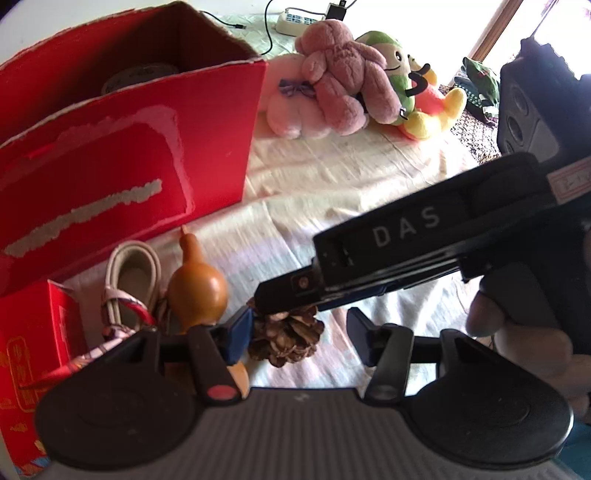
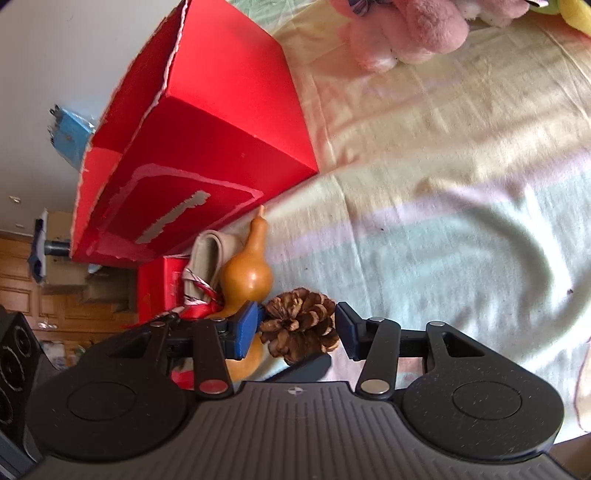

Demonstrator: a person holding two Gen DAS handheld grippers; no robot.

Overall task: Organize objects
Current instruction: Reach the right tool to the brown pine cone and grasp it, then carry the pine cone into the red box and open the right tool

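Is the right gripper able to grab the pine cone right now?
Probably yes. The pine cone sits between the right gripper's open blue fingers, and nothing blocks it. The gourd stands close on one side, and the left gripper hovers nearby, so it might bump them.

daylight, blown-out window [image 1: 424, 22] | soft shadows | fisheye edges, slight blur

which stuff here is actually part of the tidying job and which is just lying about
Part of the job:
- pine cone, between the right claw pads
- gourd
- rolled strap
- small red box
- big red box, likely the container

Just lying about:
- plush toys
- power strip
- black speaker
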